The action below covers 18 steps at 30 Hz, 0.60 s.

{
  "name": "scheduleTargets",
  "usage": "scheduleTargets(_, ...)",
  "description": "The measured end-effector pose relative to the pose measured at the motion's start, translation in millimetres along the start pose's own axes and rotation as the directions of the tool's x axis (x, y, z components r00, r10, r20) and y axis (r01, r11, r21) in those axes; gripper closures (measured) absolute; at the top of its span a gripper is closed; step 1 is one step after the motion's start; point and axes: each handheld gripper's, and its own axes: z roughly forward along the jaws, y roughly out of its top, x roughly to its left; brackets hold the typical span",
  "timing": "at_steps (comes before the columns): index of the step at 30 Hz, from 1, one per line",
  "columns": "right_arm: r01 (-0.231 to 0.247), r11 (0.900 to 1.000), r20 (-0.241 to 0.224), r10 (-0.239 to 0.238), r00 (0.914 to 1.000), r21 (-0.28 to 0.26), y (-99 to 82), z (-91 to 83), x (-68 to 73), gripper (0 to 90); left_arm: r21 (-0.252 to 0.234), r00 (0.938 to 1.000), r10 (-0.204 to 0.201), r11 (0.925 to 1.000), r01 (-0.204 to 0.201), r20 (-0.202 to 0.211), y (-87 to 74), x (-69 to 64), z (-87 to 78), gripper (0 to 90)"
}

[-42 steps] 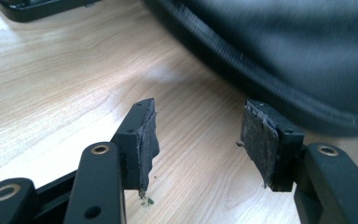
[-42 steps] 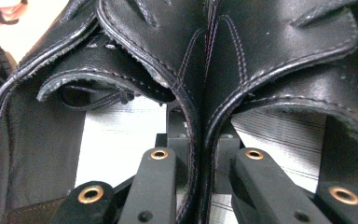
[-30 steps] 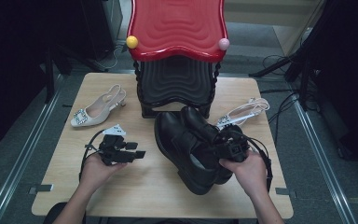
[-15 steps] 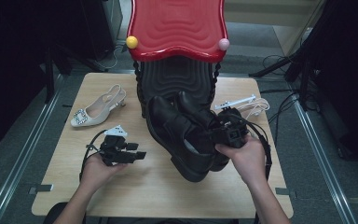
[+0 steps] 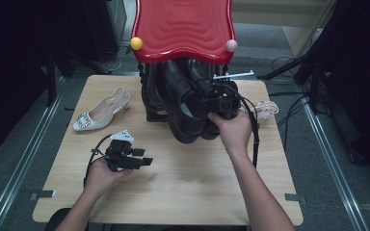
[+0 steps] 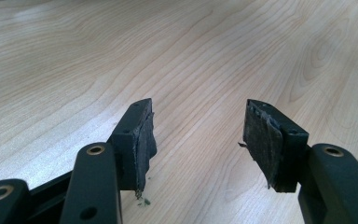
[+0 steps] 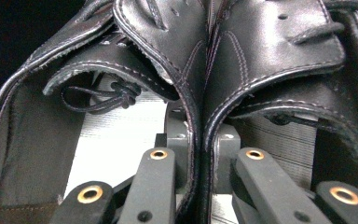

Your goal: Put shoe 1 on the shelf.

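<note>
Right tongs clamp the touching inner collars of two black shoes, so one grip carries the pair, held off the worktop at the rack beneath the red shelf. Left tongs rest open and empty low over the worktop, well apart, leaving the carrying hand room.

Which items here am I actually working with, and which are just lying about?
In the job: pair of black leather lace-up shoes, pinched together in the right gripper; red-topped dark rack.
Lying about: beige slingback heel with buckle; strappy silver sandal; idle left gripper.
</note>
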Motion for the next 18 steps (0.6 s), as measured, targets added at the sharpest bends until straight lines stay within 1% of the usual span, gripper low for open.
scheduleTargets(2,-0.011,0.9996,0.032,0.012,0.9994,-0.026,4.9,8.7,-2.4,83.3,0.002,1.0000,0.004,1.0000,-0.004,0.001,0.1,-0.1,0.2,43.1)
scheduleTargets(4,-0.011,0.9987,0.072,0.014,0.9973,-0.051,8.3,16.8,-2.0,83.3,0.001,1.0000,0.008,1.0000,-0.008,0.001,0.1,-0.3,0.5,43.1)
scheduleTargets(7,-0.029,0.9958,0.089,0.037,0.9954,-0.087,10.9,29.3,-1.4,83.3,-0.002,1.0000,0.002,1.0000,-0.002,0.002,0.2,-0.2,0.6,43.1)
scheduleTargets(9,-0.033,0.9935,0.107,0.045,0.9933,-0.109,12.3,37.4,1.7,83.3,0.003,1.0000,0.005,1.0000,-0.005,0.006,0.3,0.3,0.5,43.1)
scheduleTargets(10,-0.018,0.9930,0.123,0.032,0.9919,-0.117,13.0,41.9,3.3,83.3,0.003,1.0000,0.005,1.0000,-0.005,0.006,0.3,0.3,0.5,43.1)
scheduleTargets(11,-0.026,0.9920,0.127,0.041,0.9911,-0.124,13.3,45.8,4.6,83.3,0.004,1.0000,0.008,1.0000,-0.008,0.002,0.3,-0.3,0.8,43.1)
scheduleTargets(15,-0.061,0.9873,0.117,0.079,0.9900,-0.147,14.7,57.4,7.7,83.3,0.005,0.9999,0.013,0.9999,-0.013,0.008,0.4,-1.0,1.2,43.1)
scheduleTargets(16,-0.074,0.9848,0.116,0.093,0.9889,-0.157,15.1,58.7,8.8,83.3,0.008,0.9999,0.014,0.9999,-0.014,0.008,0.5,-1.0,1.3,43.1)
scheduleTargets(18,-0.102,0.9788,0.096,0.120,0.9881,-0.178,16.9,60.6,8.4,83.3,0.007,0.9999,0.015,0.9999,-0.015,0.008,0.5,-1.0,1.5,43.1)
